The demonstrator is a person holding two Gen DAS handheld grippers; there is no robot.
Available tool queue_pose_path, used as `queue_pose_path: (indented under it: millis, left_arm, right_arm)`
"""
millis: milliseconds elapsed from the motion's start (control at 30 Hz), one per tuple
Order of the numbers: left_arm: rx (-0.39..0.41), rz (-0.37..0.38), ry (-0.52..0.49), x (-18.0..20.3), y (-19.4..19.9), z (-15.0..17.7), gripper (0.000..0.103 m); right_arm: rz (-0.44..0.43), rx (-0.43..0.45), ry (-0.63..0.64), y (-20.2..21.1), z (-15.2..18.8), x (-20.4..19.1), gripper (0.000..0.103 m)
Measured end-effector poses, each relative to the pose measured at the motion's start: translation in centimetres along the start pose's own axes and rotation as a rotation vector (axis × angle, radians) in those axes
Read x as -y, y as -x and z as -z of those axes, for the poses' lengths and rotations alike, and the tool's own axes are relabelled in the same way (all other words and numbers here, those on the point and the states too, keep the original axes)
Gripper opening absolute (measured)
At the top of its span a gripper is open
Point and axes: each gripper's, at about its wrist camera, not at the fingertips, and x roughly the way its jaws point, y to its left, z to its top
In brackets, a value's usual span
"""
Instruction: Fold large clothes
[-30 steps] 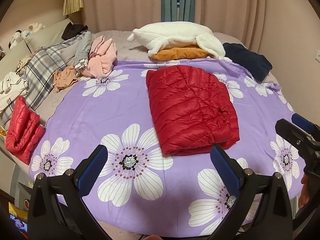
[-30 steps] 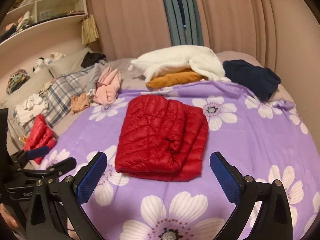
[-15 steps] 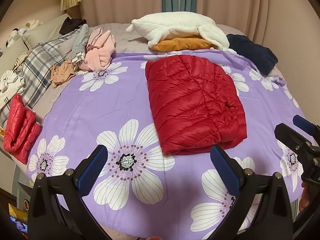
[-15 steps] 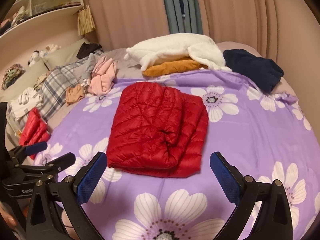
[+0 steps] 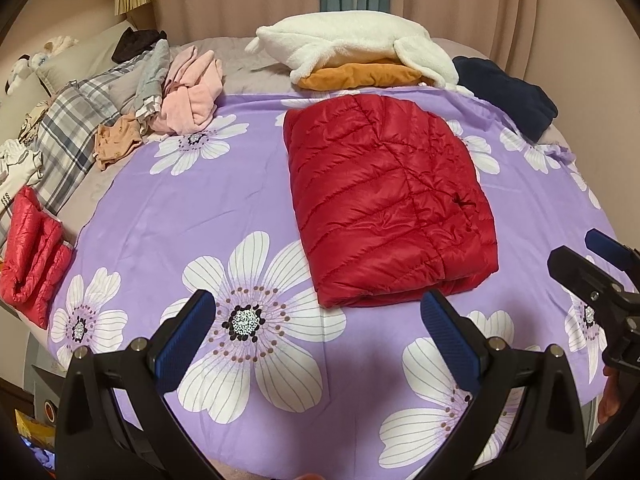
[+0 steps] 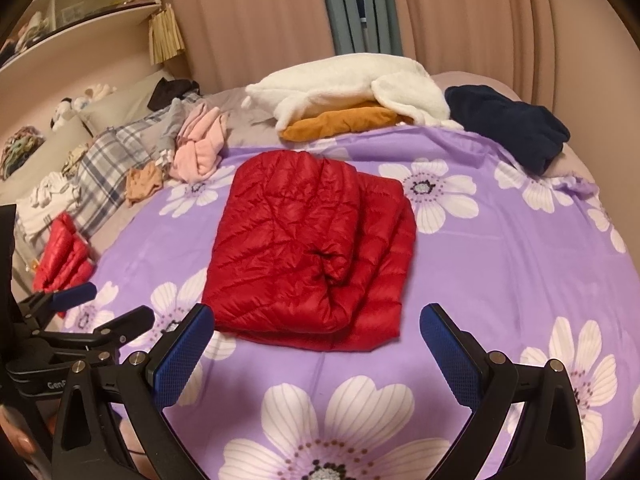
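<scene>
A red quilted down jacket [image 5: 388, 204] lies folded into a rectangle on the purple flowered sheet [image 5: 208, 216]; it also shows in the right wrist view [image 6: 312, 248]. My left gripper [image 5: 320, 332] is open and empty, just short of the jacket's near edge. My right gripper [image 6: 316, 344] is open and empty, also just short of the near edge. Each gripper shows in the other's view, the right one [image 5: 592, 264] at the far right and the left one [image 6: 96, 316] at the far left.
A white fleece [image 5: 352, 48] lies over an orange garment [image 5: 360, 76] at the back, with a navy garment [image 5: 504, 92] to the right. Pink clothes [image 5: 192, 92], a plaid shirt [image 5: 68, 132] and a second folded red jacket [image 5: 32, 256] lie on the left.
Both grippers have moved closer to the folded jacket, which now looks larger and nearer. The jacket itself has not moved. Both grippers stay open.
</scene>
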Motion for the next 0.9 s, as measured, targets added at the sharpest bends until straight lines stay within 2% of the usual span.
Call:
queue_pose_path:
  millis: [900]
  left_arm:
    - [-0.002,0.007,0.001,0.37,-0.08,0.54,0.103]
  right_arm:
    - [-0.001,-0.003,0.001,-0.25,0.29,-0.13,0.102]
